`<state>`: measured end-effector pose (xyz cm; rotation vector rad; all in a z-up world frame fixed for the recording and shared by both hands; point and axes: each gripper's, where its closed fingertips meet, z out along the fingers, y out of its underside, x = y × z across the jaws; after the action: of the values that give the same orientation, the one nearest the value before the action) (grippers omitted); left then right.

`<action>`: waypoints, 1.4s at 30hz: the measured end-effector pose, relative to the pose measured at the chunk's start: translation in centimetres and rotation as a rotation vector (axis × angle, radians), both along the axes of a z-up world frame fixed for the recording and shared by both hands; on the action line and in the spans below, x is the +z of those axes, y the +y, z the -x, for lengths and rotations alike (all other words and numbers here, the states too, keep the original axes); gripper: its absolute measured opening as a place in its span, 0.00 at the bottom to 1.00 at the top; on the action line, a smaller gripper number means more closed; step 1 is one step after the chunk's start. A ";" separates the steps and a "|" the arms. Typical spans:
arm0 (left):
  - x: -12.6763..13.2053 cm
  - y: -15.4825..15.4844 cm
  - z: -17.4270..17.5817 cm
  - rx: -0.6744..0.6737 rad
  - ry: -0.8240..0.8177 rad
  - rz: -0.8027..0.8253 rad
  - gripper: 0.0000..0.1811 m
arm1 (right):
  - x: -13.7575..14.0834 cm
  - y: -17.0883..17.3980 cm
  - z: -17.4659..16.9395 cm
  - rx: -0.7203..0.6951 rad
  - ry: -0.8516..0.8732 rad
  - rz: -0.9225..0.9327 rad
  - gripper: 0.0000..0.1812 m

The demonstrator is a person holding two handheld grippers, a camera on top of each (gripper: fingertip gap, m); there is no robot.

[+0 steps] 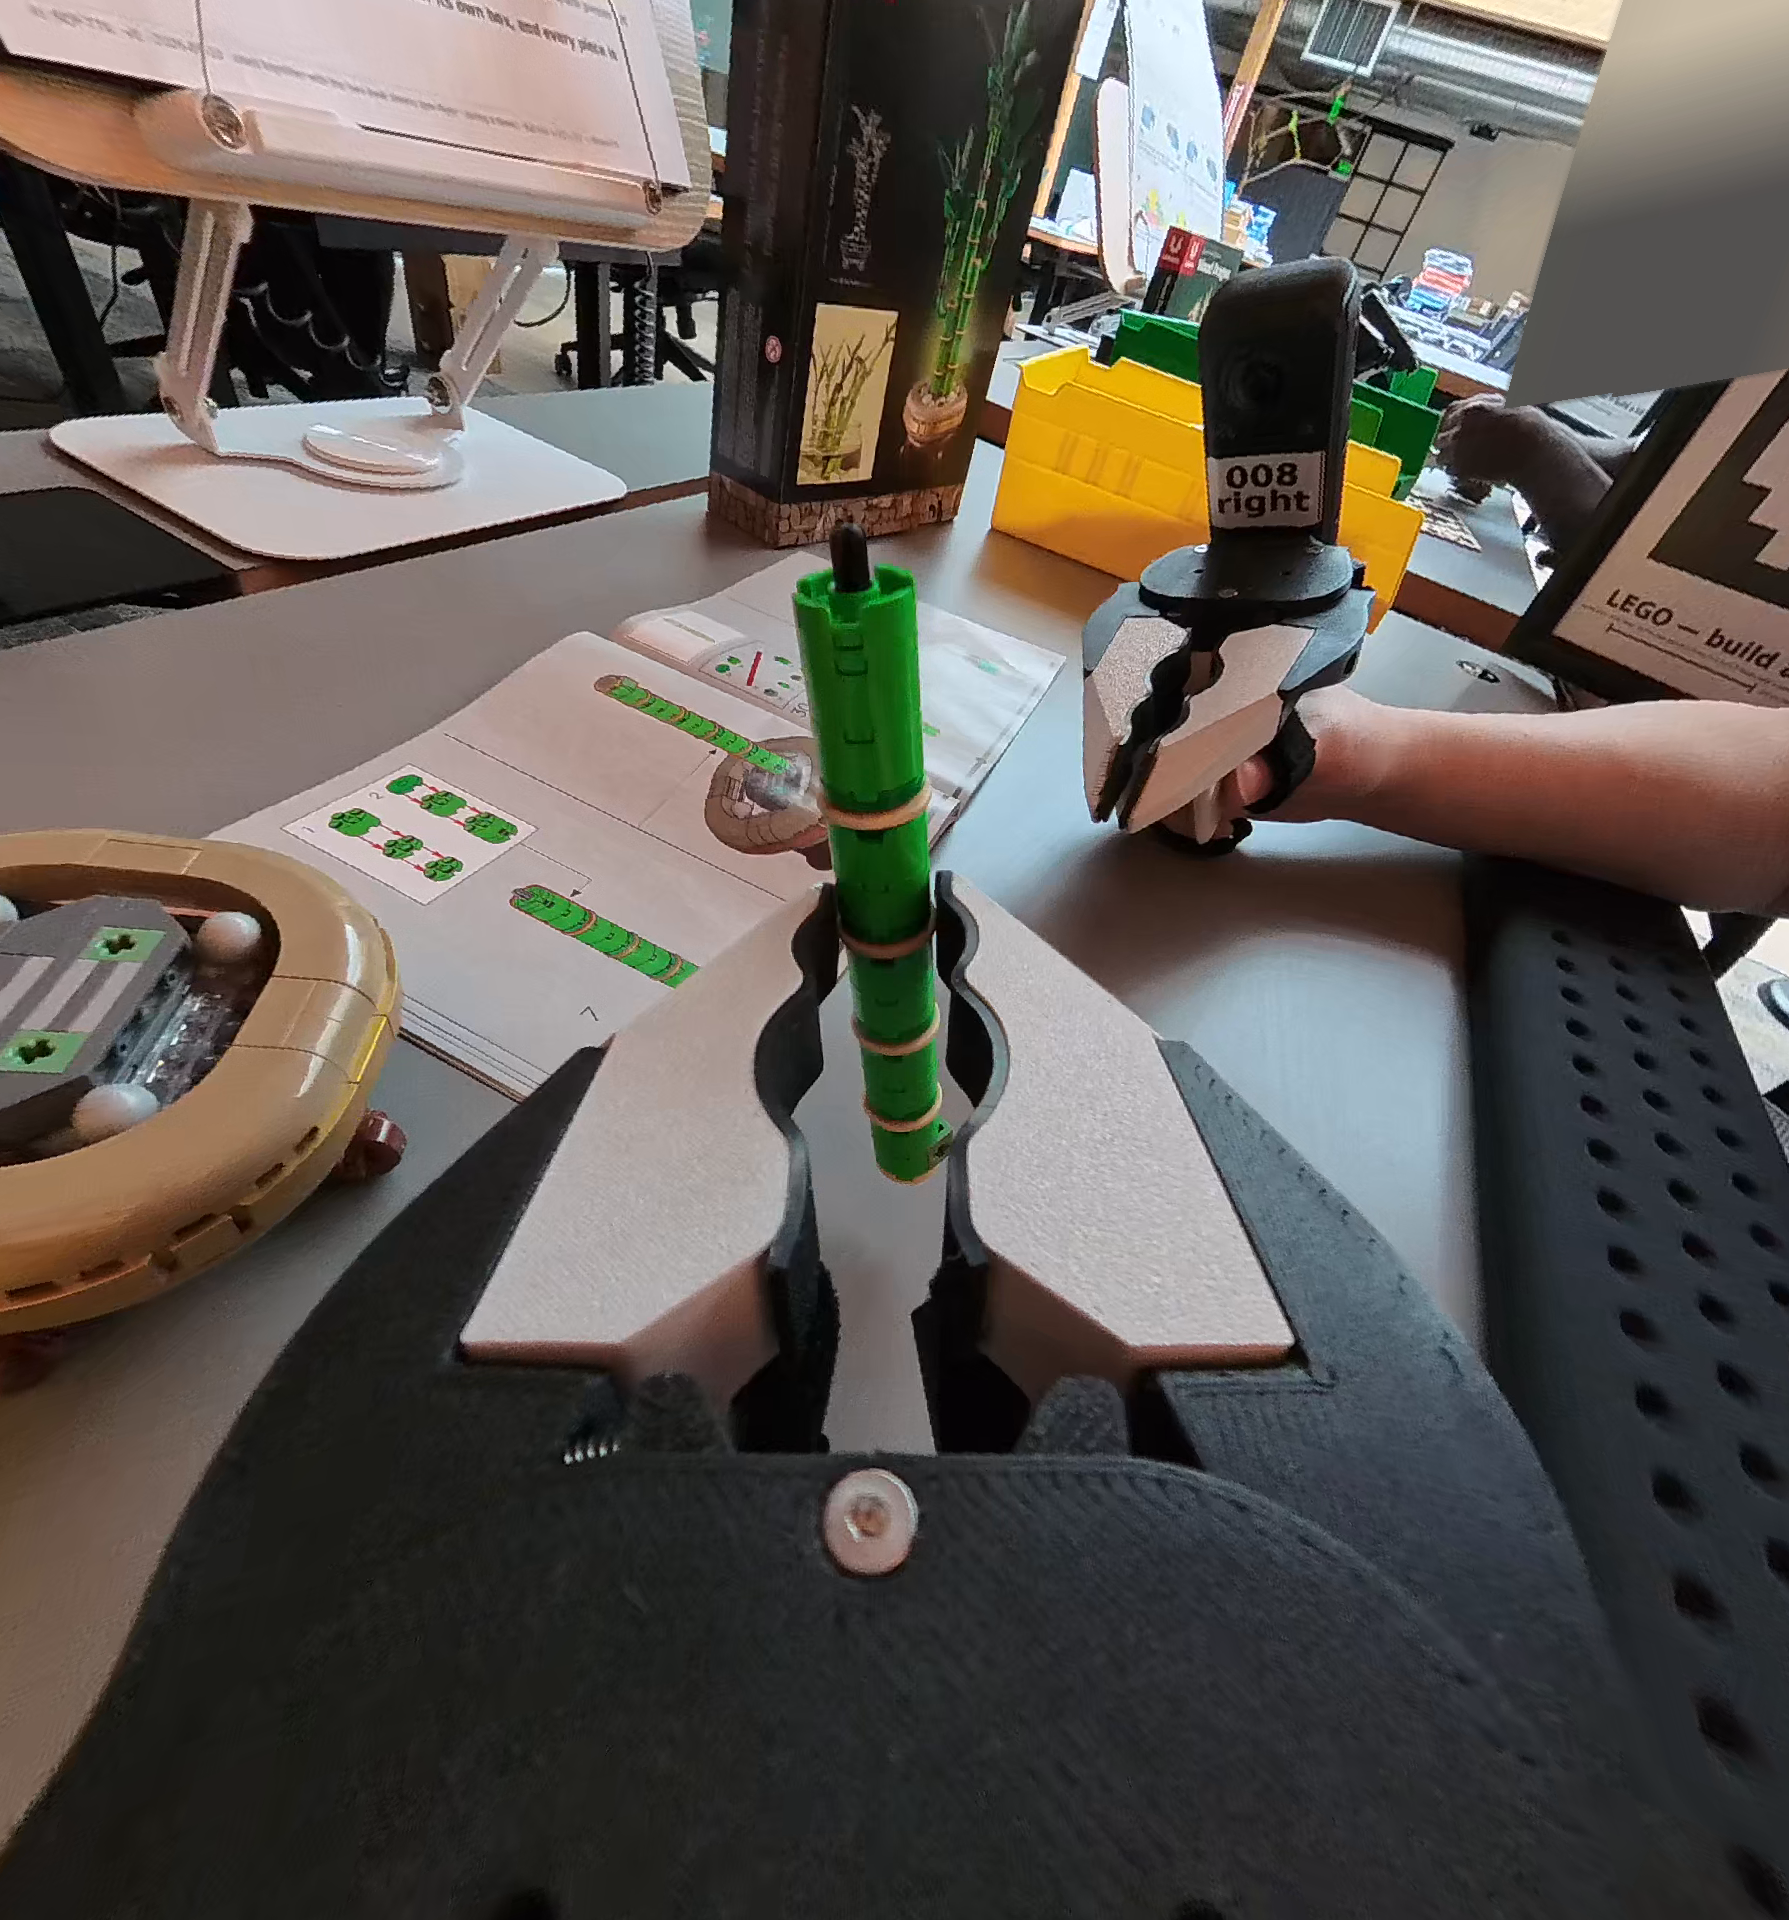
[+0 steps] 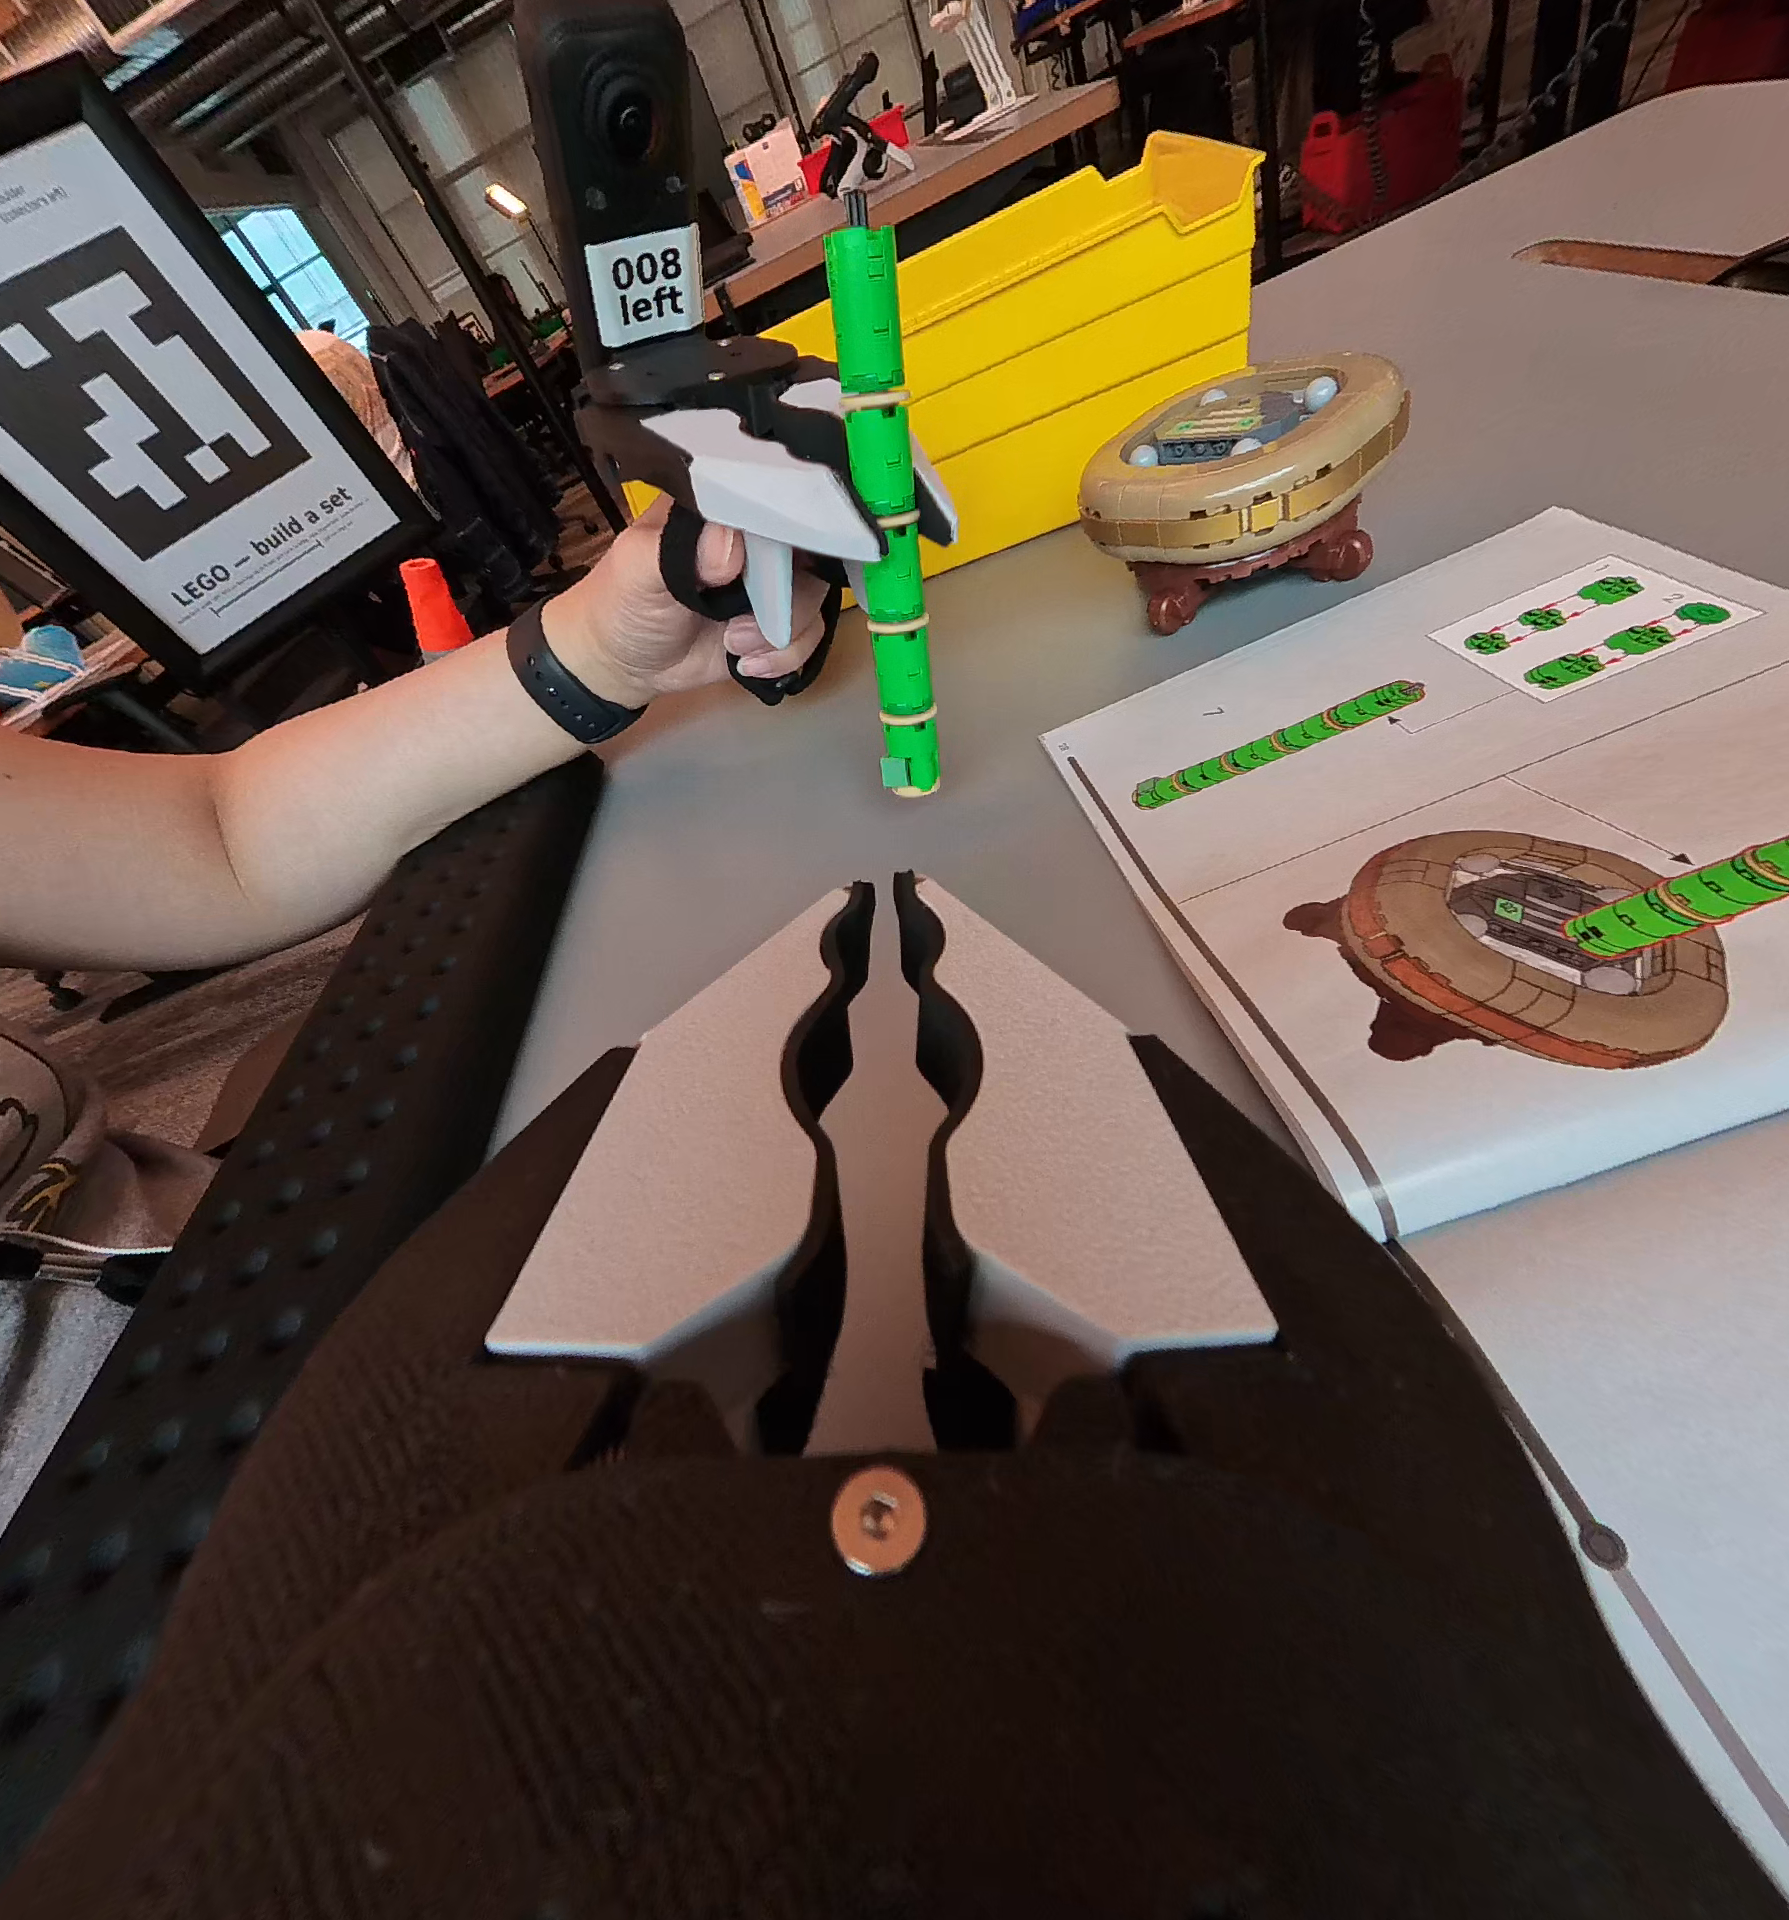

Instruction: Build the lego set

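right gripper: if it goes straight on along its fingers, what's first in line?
Probably the lower end of the green bamboo stalk held by the left gripper, directly ahead of the right gripper; depth unclear, it may pass beneath it.

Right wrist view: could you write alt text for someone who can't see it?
A hand-held left gripper holds a green bamboo stalk upright above a grey table. The right gripper, nearly shut, is empty; nearby are a tan pot and open instruction booklet.

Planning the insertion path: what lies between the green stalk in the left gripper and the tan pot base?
Only bare grey table separates the green stalk, held upright by the left gripper, from the tan pot base; the right wrist view shows this.
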<state>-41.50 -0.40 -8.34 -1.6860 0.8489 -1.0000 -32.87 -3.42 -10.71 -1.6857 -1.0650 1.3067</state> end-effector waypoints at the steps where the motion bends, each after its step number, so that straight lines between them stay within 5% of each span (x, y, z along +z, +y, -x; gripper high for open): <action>1: 0.0 0.0 0.0 0.001 -0.004 0.001 0.09 | 0.0 0.0 0.0 0.000 -0.001 0.001 0.02; 42: -0.3 -0.5 -0.4 -0.027 0.026 -0.005 0.09 | -0.2 -0.1 0.2 0.006 -0.005 0.024 0.03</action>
<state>-41.09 -0.86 -8.66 -1.6904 0.8927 -0.9958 -33.03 -3.52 -10.88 -1.7055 -1.0623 1.3241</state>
